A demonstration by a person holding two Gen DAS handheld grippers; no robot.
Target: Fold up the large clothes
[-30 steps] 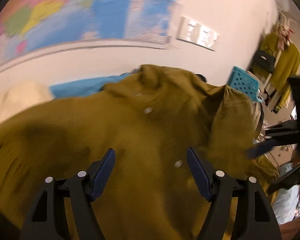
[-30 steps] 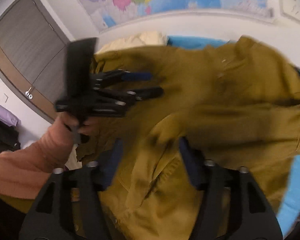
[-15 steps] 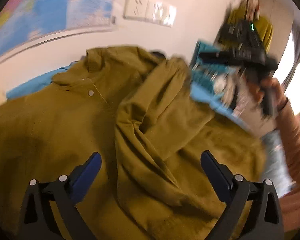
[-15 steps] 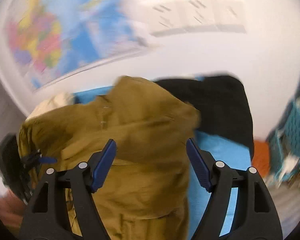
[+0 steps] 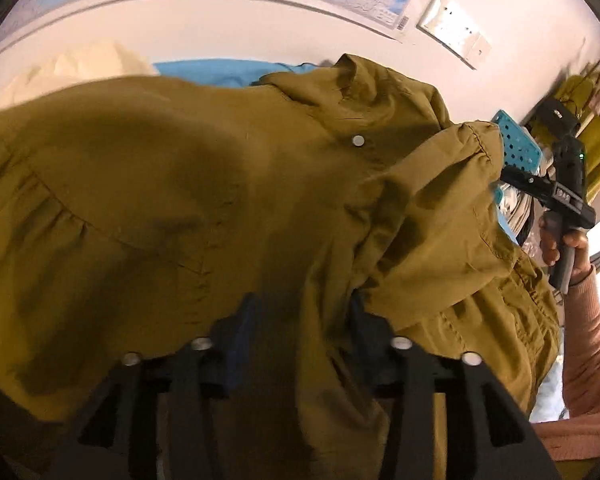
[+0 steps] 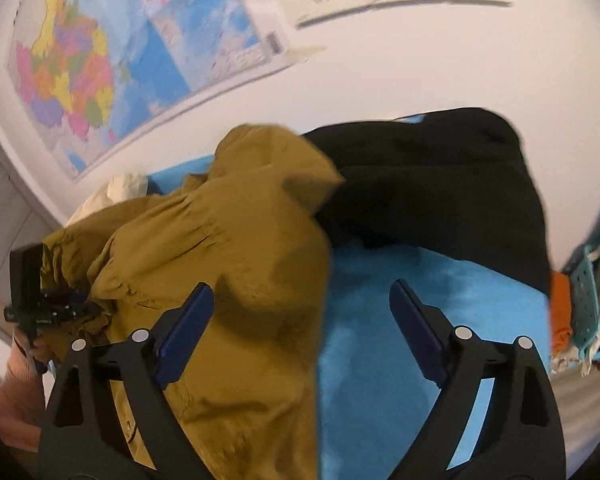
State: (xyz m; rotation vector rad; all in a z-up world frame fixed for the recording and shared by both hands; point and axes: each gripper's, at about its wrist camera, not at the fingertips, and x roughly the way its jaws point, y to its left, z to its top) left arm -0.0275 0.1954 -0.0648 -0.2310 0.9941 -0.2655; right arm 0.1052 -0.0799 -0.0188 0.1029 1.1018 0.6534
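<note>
Olive shirt [image 5: 228, 184] lay spread over blue-covered tabletop [image 6: 400, 320], sleeve already across front. Mid-fold step. Left claw [image 5: 300, 320] clamped on shirt fabric near front edge. Right claw [image 6: 300, 320] gaped wide, empty, above shirt's right edge. Next probably: right claw pinches that edge, folds inward. Teal basket [image 6: 596, 280] off tabletop's right edge held jumbled laundry, unclear items. Black garment [image 6: 440, 200] at far edge.

Right tongs [image 6: 300, 330] gape wide — olive garment [image 6: 228, 248] beside black garment [image 6: 440, 184] on blue sheet [image 6: 380, 320].

Warm indoor light, heavy fisheye curve, black corners. Window glare far right, left view. Map [image 6: 100, 60] motion-blurred.
</note>
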